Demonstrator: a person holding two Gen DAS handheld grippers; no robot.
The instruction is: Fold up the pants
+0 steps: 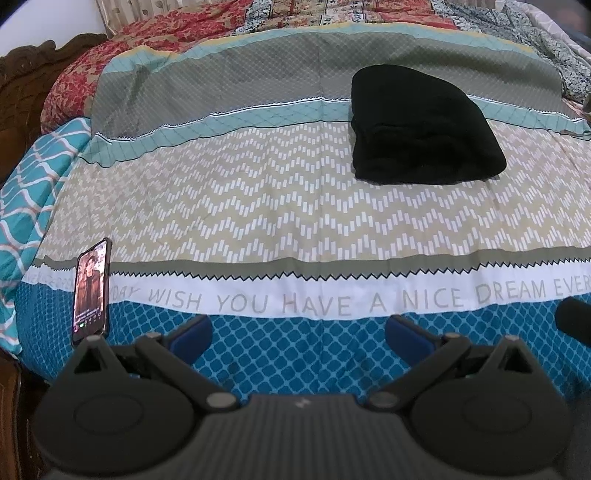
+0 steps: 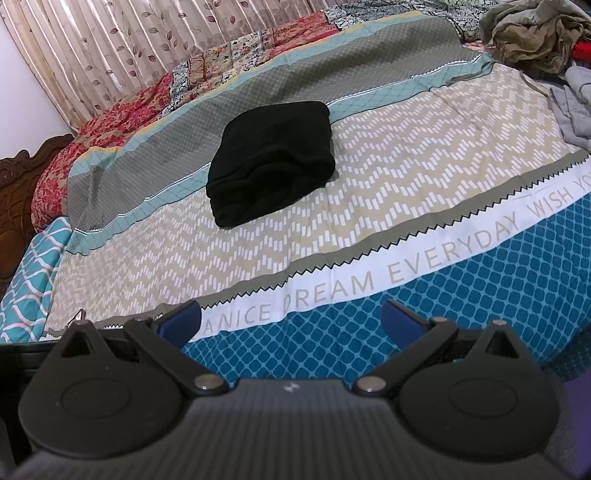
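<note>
Black pants (image 1: 424,127) lie folded into a compact stack on the patterned bedspread (image 1: 258,206), far ahead and to the right in the left wrist view. In the right wrist view the same pants (image 2: 271,162) lie ahead, slightly left of centre. My left gripper (image 1: 298,334) is open and empty, held over the blue near edge of the bed. My right gripper (image 2: 291,319) is open and empty too, over the same near edge, well short of the pants.
A phone (image 1: 90,291) with a lit screen lies near the bed's left front corner. A pile of loose clothes (image 2: 532,33) sits at the far right. A carved wooden headboard (image 2: 22,192) and curtain (image 2: 110,44) bound the left side.
</note>
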